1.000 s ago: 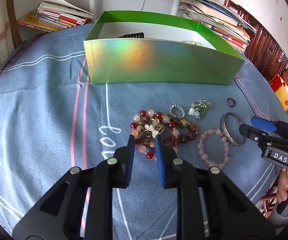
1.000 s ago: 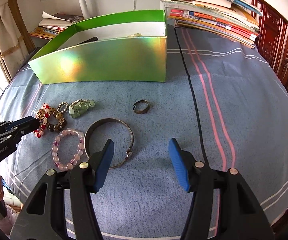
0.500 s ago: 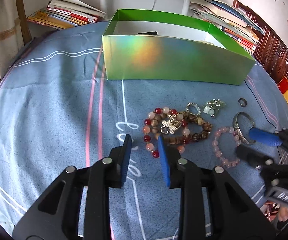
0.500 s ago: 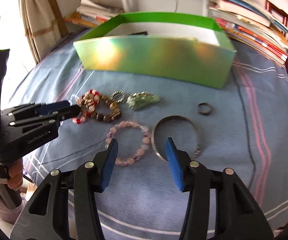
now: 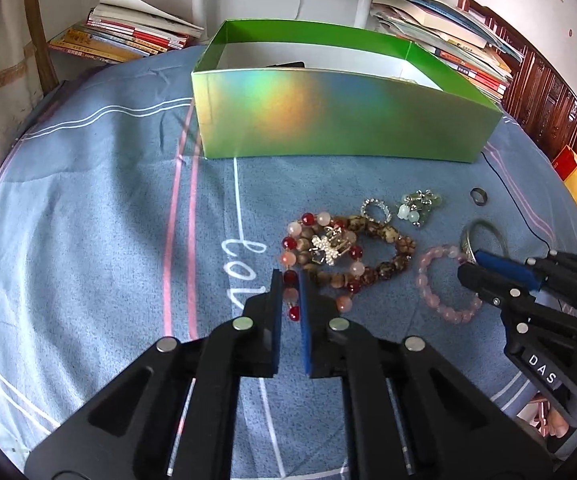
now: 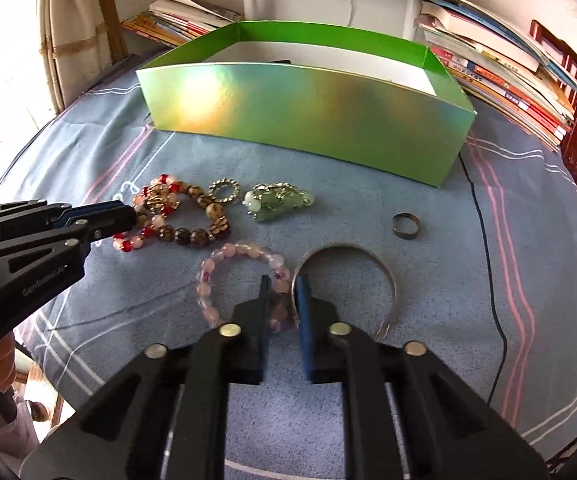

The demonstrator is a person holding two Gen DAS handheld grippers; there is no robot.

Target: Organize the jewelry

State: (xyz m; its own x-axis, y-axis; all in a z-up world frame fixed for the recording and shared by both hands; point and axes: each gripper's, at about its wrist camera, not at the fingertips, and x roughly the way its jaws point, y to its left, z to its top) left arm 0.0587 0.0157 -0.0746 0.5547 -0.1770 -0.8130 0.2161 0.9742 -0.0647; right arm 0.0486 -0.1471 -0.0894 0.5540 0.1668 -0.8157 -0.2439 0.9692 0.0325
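Left wrist view shows the left tongs (image 5: 289, 280) pinching the red beaded bracelet (image 5: 320, 256) and the right tongs (image 6: 281, 296) gripping the pink bracelet (image 6: 240, 256), every loose piece lying before the green box (image 5: 340, 120), sorting barely begun.

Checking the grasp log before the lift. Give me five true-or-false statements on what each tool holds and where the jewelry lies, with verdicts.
1. The left tool is shut on the red-and-pink bead bracelet. True.
2. The right tool holds the small dark ring. False: it grips the pink bead bracelet.
3. The green box is closed. False: open-topped.
4. The silver bangle lies on the blue cloth. True.
5. The jade charm is in the box. False: on the cloth.
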